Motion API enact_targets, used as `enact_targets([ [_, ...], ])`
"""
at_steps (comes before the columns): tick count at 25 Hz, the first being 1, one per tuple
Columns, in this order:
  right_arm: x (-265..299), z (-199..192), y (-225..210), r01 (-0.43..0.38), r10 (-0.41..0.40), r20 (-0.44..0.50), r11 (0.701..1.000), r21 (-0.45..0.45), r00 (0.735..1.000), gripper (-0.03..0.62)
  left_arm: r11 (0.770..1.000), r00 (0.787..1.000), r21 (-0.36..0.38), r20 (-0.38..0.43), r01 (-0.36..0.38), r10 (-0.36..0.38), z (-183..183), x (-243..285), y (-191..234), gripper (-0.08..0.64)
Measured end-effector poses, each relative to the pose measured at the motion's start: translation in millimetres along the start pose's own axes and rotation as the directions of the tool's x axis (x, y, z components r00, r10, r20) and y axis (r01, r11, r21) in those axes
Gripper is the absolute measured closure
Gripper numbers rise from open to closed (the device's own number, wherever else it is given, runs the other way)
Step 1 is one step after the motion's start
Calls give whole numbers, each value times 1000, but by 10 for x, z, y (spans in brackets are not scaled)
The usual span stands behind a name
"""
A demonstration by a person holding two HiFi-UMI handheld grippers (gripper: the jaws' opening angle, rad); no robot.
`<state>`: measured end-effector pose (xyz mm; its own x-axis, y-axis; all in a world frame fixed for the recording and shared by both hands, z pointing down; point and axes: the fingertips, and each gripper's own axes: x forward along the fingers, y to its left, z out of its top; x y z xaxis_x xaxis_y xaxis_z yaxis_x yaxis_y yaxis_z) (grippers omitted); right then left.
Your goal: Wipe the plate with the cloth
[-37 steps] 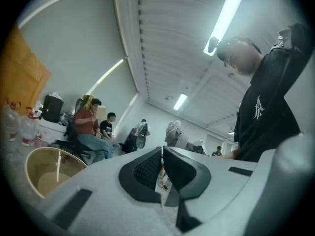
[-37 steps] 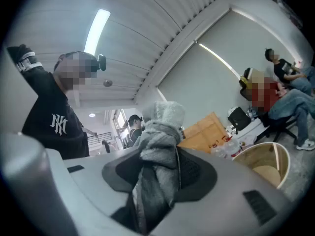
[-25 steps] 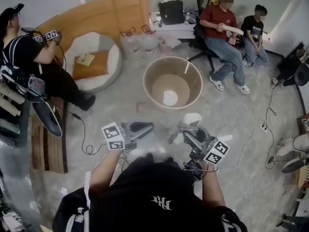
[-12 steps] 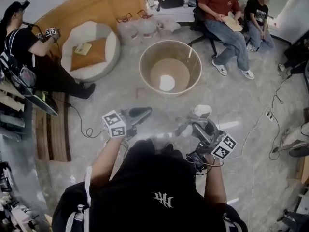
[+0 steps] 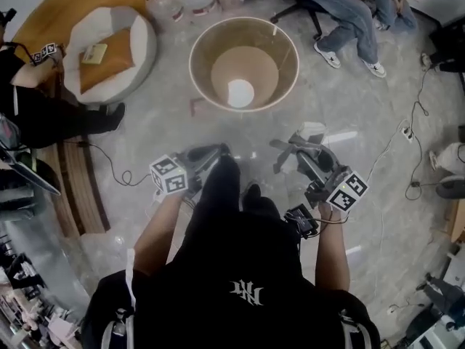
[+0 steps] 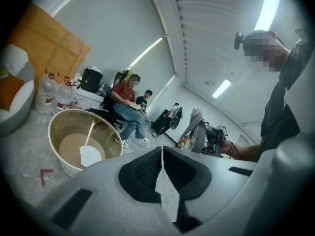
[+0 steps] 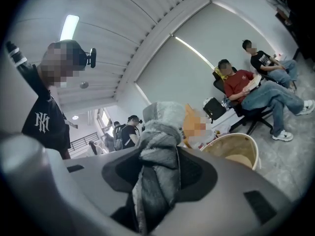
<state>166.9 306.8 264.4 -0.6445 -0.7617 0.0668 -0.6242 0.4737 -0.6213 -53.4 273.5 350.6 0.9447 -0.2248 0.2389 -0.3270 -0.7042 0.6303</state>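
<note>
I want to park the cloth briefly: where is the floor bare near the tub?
Bare floor lies between the tub and the person's legs, and right of the tub up to the power strip. Crowded: bottles behind the tub, seated people's shoes at its upper right, a black cable at left.

I note bright, even overhead light; white ceiling strip lamp (image 7: 70,27) glares, polished grey stone floor (image 5: 349,135) reflects it; fisheye edges dark.
</note>
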Motion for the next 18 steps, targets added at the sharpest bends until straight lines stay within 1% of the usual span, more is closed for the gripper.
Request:
enact_targets([
  [2,233,-44,-311,24,-24,-36,1000,20,999,426,1000,1000,-29,-20,4,-5,-54,185,393,552],
  [5,665,1,-671,47,-43,-92,998,40,995,426,999,999,-47,-51,4,-7,100,357,965,551],
  [8,1140,138,-915,72,-65,-132,996,52,989,426,999,995,-52,-95,13,-18,393,428,1498,551],
  [10,1478,292,-945,64,-57,-138,997,46,989,426,999,995,-40,-102,18,-22,681,397,1790,551],
  [12,1668,428,-873,41,-36,-143,999,34,989,427,1000,995,-22,-98,22,-24,896,378,1895,551],
  [15,1721,504,-744,0,5,-178,1000,30,984,427,1000,993,9,-118,21,-20,1002,442,1824,551],
  [17,1761,478,-797,-14,23,-211,999,43,977,427,1000,988,17,-151,21,-18,1004,566,1848,551],
  [18,1826,442,-920,-16,28,-230,998,54,973,428,1000,986,15,-168,13,-10,996,653,1946,551],
])
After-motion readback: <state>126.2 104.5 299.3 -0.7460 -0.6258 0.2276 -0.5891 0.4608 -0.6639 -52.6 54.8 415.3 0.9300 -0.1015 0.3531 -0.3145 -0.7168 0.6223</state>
